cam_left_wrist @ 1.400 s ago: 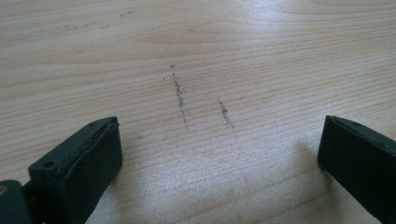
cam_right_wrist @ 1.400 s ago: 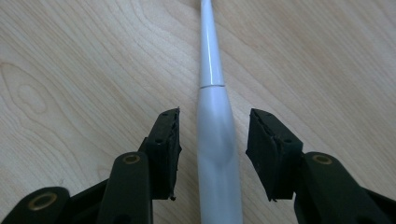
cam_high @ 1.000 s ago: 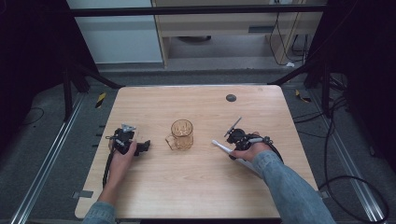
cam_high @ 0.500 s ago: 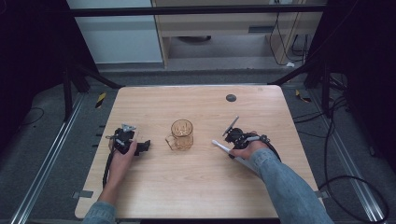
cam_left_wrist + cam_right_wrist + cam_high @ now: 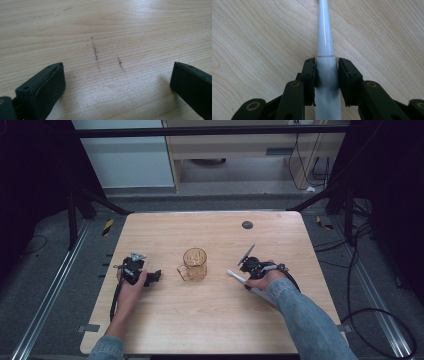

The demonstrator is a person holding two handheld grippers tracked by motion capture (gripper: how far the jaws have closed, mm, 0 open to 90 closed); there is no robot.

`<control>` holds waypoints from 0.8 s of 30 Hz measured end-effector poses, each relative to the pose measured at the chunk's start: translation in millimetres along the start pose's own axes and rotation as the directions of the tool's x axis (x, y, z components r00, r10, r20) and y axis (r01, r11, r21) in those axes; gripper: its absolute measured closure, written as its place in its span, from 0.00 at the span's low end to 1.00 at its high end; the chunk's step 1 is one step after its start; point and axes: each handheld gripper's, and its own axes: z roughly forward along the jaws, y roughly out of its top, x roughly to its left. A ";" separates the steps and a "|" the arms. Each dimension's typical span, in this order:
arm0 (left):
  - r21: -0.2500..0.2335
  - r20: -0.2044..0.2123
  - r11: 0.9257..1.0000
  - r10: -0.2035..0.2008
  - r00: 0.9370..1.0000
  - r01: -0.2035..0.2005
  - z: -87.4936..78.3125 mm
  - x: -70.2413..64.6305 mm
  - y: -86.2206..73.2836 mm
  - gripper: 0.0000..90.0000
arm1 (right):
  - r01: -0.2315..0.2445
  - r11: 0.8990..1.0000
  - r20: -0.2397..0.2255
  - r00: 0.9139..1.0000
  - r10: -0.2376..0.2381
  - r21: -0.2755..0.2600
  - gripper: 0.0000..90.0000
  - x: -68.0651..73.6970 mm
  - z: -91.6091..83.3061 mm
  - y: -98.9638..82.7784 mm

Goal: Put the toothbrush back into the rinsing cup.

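**Right jaws closed on white handle; left jaws wide over bare wood**

No brand, label or readable writing on anything in view.

Right gripper: black, matte plastic jaws with rough-edged pads, screw holes in the links. Jaws have just been closing and now press both sides of a white toothbrush-like handle. The handle is smooth, glossy plastic, round in section, thick at the jaws and tapering to a slim neck that runs away over the table, with a fine seam ring just past the pads. In the high view its white end pokes out towards the mug, lying low on the wood, right of centre.

Left gripper: same black pads, standing wide apart, nothing between them. Beneath lies pale wood grain with two short dark scuff streaks.

Table: light wood-grain top, rounded corners, with a small dark round disc near the far edge.

Mug: clear amber, ribbed or faceted wall, handle towards the left gripper. It stands upright at mid-table between the two grippers, apart from both.
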 end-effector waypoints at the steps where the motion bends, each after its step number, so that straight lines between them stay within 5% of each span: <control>1: 0.000 0.000 1.000 0.000 1.000 0.000 0.0 0.0 0.0 0.00 | 0.000 1.000 0.000 1.000 0.000 0.000 0.75 0.0 0.0 0.0; 24: 0.000 0.001 1.000 0.001 1.000 -0.001 0.5 -0.1 0.5 0.00 | 0.020 1.000 -0.016 1.000 -0.021 -0.021 0.76 -4.6 -1.6 -0.6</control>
